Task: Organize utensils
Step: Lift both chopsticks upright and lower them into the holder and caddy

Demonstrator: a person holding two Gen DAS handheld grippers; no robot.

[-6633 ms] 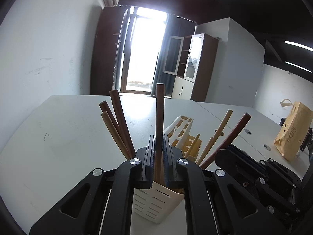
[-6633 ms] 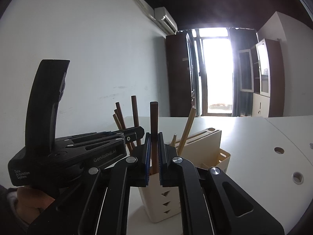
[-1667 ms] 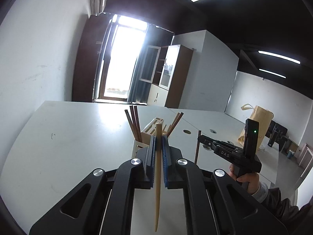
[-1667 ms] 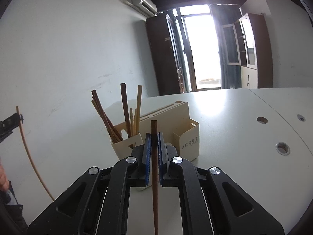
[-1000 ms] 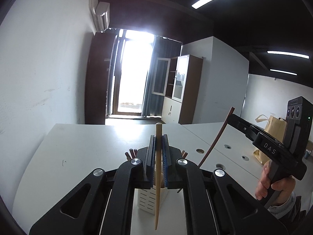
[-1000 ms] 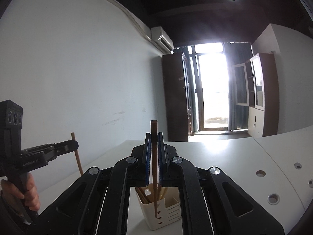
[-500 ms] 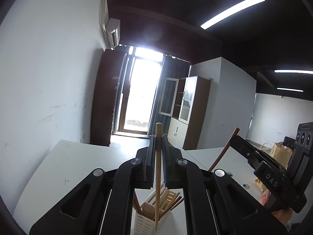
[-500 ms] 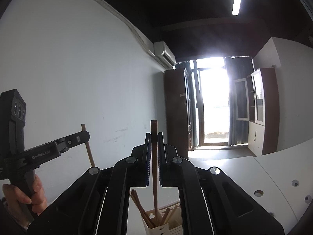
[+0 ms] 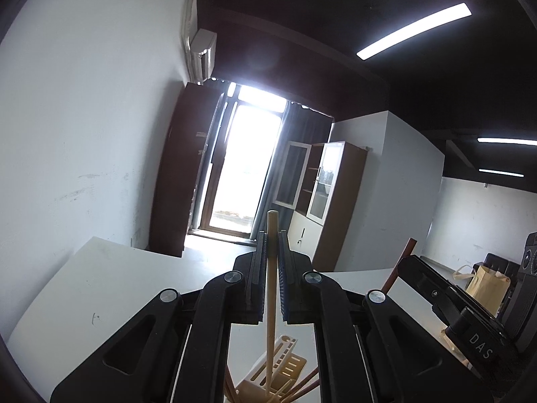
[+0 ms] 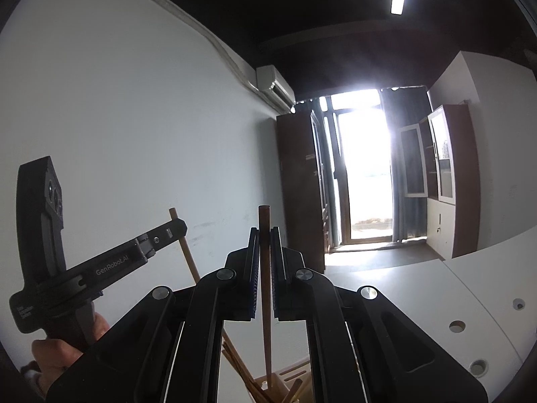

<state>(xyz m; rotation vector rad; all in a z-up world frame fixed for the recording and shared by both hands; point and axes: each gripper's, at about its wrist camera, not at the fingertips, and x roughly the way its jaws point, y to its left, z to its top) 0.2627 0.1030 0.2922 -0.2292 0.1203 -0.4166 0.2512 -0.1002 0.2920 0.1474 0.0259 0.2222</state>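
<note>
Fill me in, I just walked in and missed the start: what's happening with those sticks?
A person holds a gripper in each hand. The left gripper is shut on a pale wooden chopstick, the right gripper on a dark brown wooden chopstick. Both sticks hang upright, tips just above the cream plastic utensil holder, where more chopsticks stand. Neither is released yet.

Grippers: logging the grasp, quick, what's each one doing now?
Left gripper: closed on a light chopstick.
Right gripper: closed on a dark chopstick.
</note>
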